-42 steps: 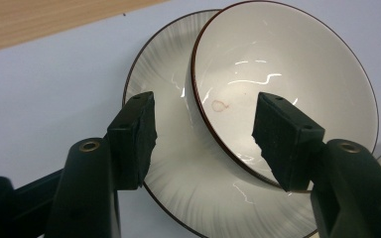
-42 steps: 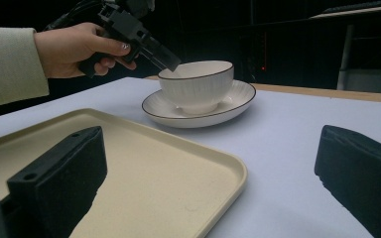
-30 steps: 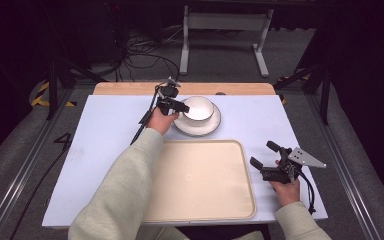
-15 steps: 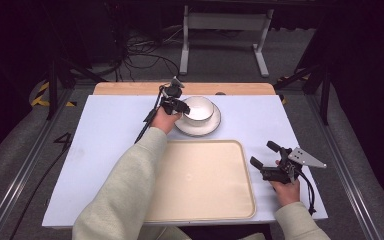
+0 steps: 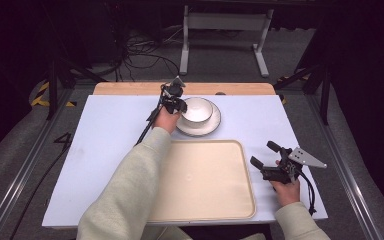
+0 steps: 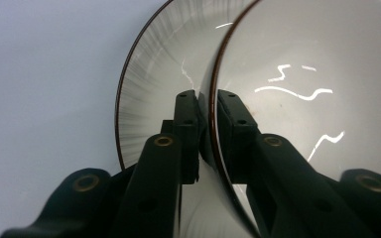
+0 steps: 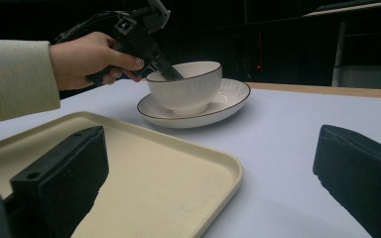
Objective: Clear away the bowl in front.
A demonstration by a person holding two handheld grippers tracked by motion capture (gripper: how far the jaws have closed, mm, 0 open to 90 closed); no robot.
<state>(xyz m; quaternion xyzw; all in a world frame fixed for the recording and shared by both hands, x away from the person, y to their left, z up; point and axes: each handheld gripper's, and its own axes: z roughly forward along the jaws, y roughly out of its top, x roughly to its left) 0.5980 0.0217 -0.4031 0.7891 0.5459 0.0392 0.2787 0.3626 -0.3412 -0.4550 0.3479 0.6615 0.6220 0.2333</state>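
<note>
The jaws of the left gripper (image 6: pixel 207 106) are clamped on the near rim of the white bowl (image 5: pixel 197 109): in the left gripper view we see one jaw against the outer wall and the other inside, with the brown-edged rim pinched between the pads. They have just been closing, and the rim is what lies between them.

Going from the largest thing down, we see the pale blue tabletop (image 5: pixel 100 145) carrying everything. On its near half lies the cream tray (image 5: pixel 205 185), bare. Beyond the tray's far edge sits the white saucer (image 5: pixel 215 122) with ribbed rim and thin brown line, and the bowl stands upright in the middle of it, well apart from the tray. In the right gripper view the bowl (image 7: pixel 184 87) rests level on the saucer (image 7: pixel 228 101), the left gripper (image 7: pixel 164 72) reaching down over its rim from the left.

The right gripper (image 5: pixel 269 159) rests at the right edge of the tabletop, just beside the tray's right side, its jaws wide apart with nothing between them.

Against the frame a second ago, we find the left hand (image 5: pixel 166 120) shifted slightly towards the bowl, its jaws gone from apart to pinched on the rim. Bowl, saucer, tray and right gripper sit where they were.
</note>
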